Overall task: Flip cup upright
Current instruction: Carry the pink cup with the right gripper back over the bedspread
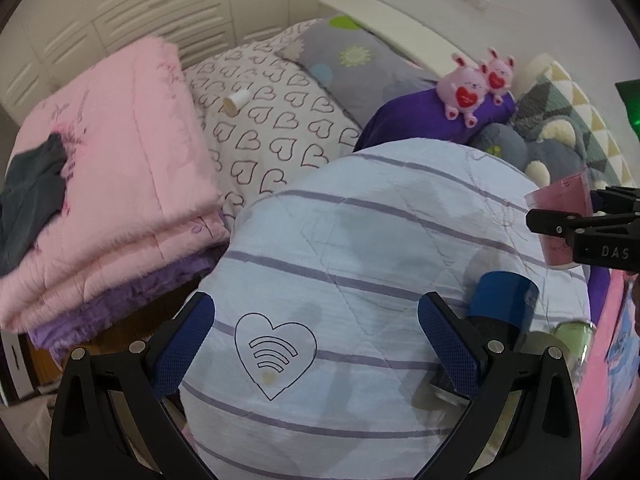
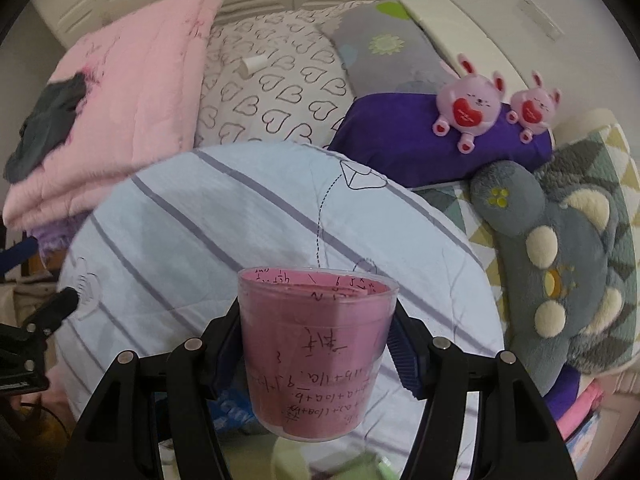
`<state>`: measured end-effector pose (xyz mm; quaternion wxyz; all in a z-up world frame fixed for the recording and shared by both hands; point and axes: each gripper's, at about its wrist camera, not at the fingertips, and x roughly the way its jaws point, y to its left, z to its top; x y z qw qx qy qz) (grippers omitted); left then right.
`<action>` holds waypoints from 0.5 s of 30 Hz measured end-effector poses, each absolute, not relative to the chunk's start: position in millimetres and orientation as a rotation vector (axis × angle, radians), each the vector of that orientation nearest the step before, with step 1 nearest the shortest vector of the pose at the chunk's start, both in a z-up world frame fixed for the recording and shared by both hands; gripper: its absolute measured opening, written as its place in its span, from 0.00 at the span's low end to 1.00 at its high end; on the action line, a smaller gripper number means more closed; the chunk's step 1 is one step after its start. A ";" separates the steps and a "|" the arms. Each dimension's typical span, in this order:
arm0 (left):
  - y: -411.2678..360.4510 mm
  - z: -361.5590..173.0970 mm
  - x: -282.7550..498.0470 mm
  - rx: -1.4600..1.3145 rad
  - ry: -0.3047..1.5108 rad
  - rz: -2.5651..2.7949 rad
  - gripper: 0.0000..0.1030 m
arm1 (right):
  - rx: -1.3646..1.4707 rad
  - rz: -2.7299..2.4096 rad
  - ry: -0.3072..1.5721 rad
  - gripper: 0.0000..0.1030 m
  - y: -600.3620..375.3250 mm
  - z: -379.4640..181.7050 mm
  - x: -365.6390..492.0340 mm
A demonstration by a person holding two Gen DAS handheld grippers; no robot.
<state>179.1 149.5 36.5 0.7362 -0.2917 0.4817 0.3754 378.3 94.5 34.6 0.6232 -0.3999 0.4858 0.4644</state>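
Right gripper (image 2: pixel 318 344) has the cup (image 2: pixel 318 344) clamped between its fingers (image 2: pixel 402 354), mouth up, held in the air above the striped quilt (image 2: pixel 224 216) on the bed. From the left wrist view the same cup (image 1: pixel 558 216) sits at the far right edge, in the black fingers, not touching the quilt.

Cup reads as clear thin-wall plastic with a pink paper liner covered in handwriting. My guess: very light, flexible wall, smooth and a bit slippery. Squeeze hard and it will likely ovalise or crack; squeeze soft and it can rotate in the pads. Grip is mid-wall, on opposite sides, which looks sensible: the rim is the weakest, springiest part, and the tapered base gives the pads less to bite on. Taper also means it could creep downward out of the pads if the clamp loosens.

Left gripper (image 1: pixel 316 344) is empty, fingers spread wide apart over the quilt's heart print. A blue cylinder (image 1: pixel 504 300) lies just beside its right finger; a greenish item (image 1: pixel 572 336) is near that, too blurred to identify.

Orientation looks done already. The remaining risk is set-down: a soft, lumpy quilt is poor footing for a light cup with a narrow base, so it could tip on release.
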 end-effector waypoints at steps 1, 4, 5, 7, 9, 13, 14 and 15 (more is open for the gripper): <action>148.1 38.1 179.7 -0.628 1.060 0.812 1.00 | -0.905 1.042 1.119 0.62 89.4 38.4 377.7; 141.9 45.1 183.1 -0.589 1.063 0.741 1.00 | -0.850 0.993 1.133 0.62 71.6 49.5 375.5; 139.7 47.7 184.4 -0.575 1.061 0.720 1.00 | -0.824 0.968 1.142 0.62 64.5 53.7 374.5; 133.8 55.4 184.0 -0.530 1.050 0.666 1.00 | -0.773 0.896 1.158 0.62 47.0 61.1 369.2; 129.4 60.3 182.5 -0.499 1.044 0.619 1.00 | -0.717 0.843 1.168 0.62 27.9 66.8 360.3; 119.4 66.6 180.0 -0.414 1.034 0.542 1.00 | -0.622 0.765 1.169 0.62 -5.9 73.8 336.6; 116.1 67.8 179.2 -0.392 1.028 0.525 1.00 | -0.590 0.752 1.171 0.62 -14.5 74.9 329.3; 113.4 68.7 178.2 -0.370 1.021 0.503 1.00 | -0.554 0.742 1.171 0.62 -24.0 76.1 321.6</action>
